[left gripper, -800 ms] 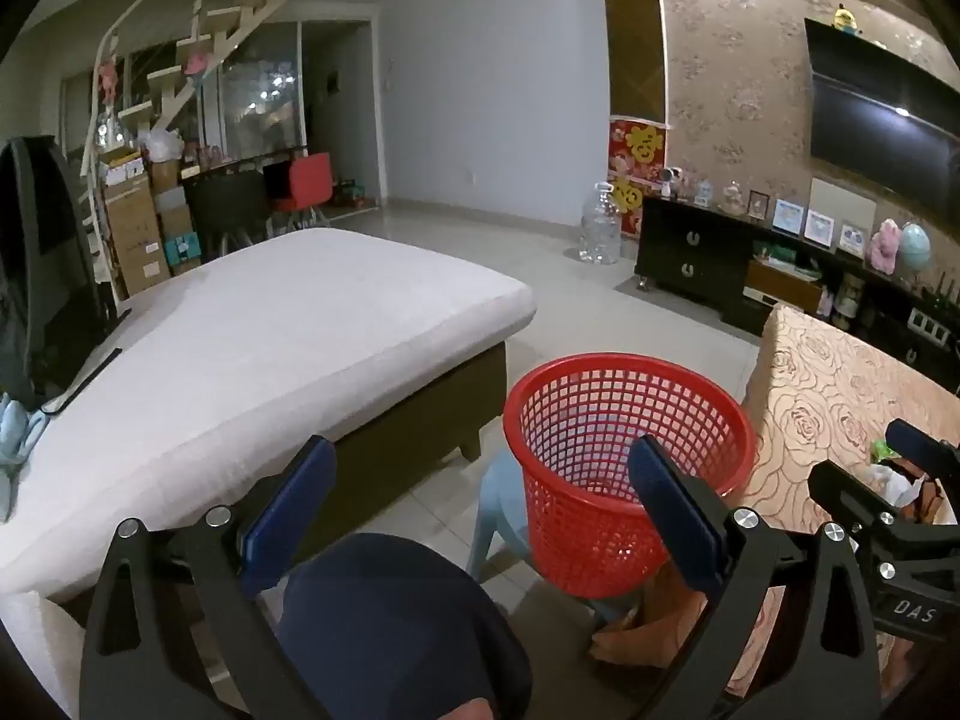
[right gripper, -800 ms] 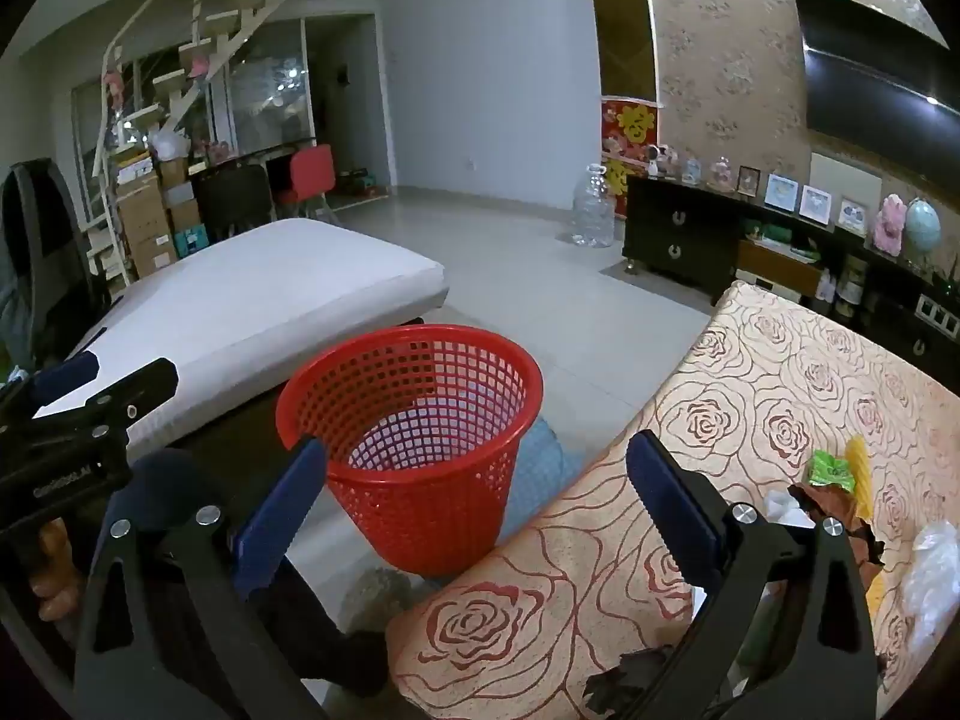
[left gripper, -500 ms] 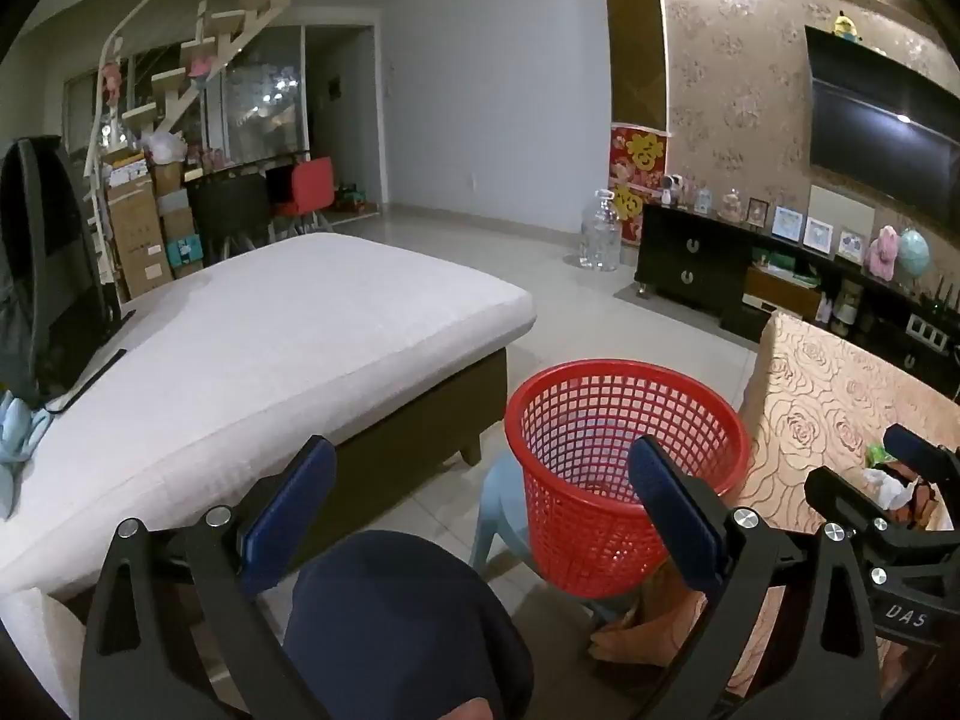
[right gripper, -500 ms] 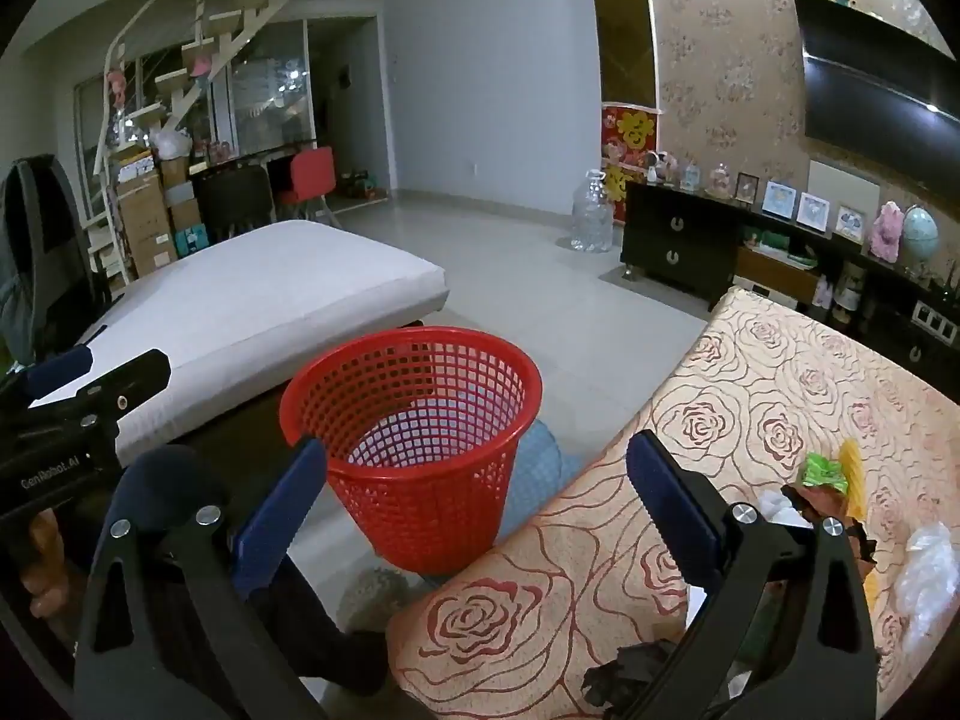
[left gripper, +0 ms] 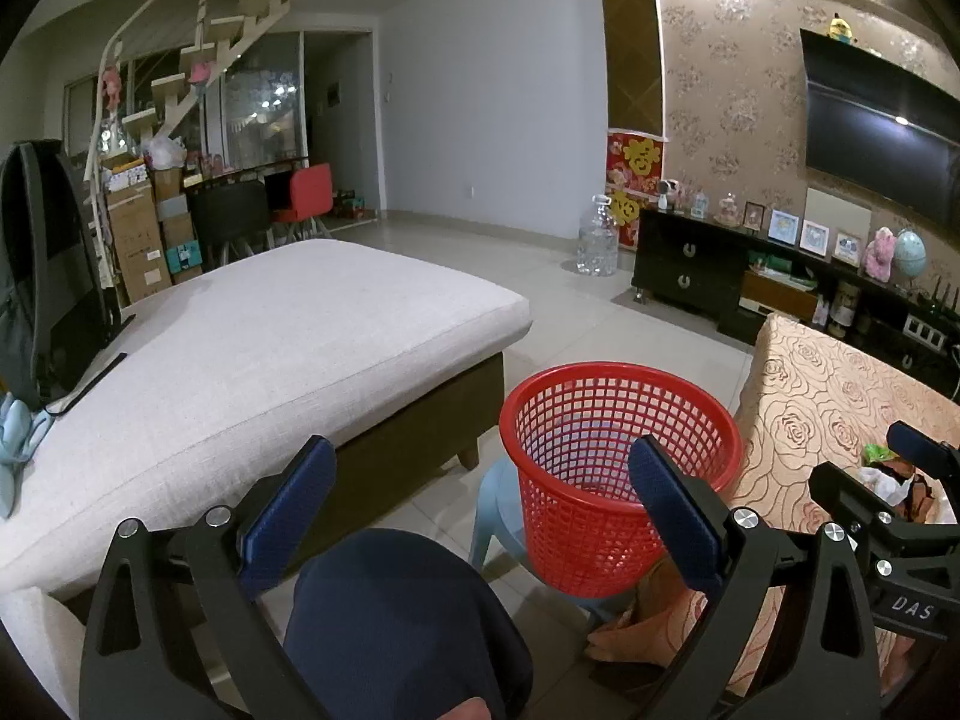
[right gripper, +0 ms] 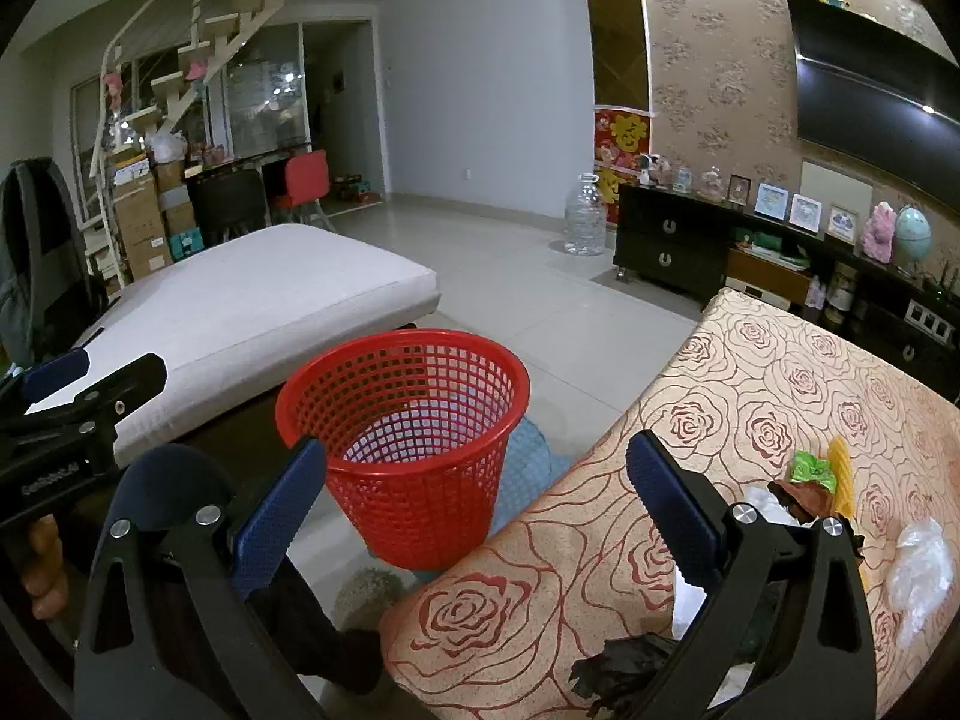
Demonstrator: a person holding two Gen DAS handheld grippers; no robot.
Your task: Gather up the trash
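Note:
A red mesh basket point(left gripper: 618, 456) stands on a pale blue stool point(left gripper: 495, 510) between a sofa and a table; it also shows in the right wrist view point(right gripper: 414, 432). Trash lies on the rose-patterned tablecloth point(right gripper: 750, 420): a green wrapper point(right gripper: 811, 469), a yellow piece point(right gripper: 840, 474), a brown wrapper point(right gripper: 801, 495), clear plastic point(right gripper: 918, 564) and a black crumpled piece point(right gripper: 624, 669). My left gripper point(left gripper: 480, 510) is open and empty, above my knee, left of the basket. My right gripper point(right gripper: 474, 501) is open and empty, over the table's near corner beside the basket.
A beige sofa cushion point(left gripper: 240, 348) fills the left. A black TV cabinet point(left gripper: 750, 282) with frames and toys runs along the right wall under a television point(left gripper: 882, 138). A water jug point(left gripper: 597, 243) stands on the tiled floor. Chairs and boxes stand at the back left.
Both views have risen and pulled back very slightly; the basket sits a little lower in each. Both grippers stay open and empty.

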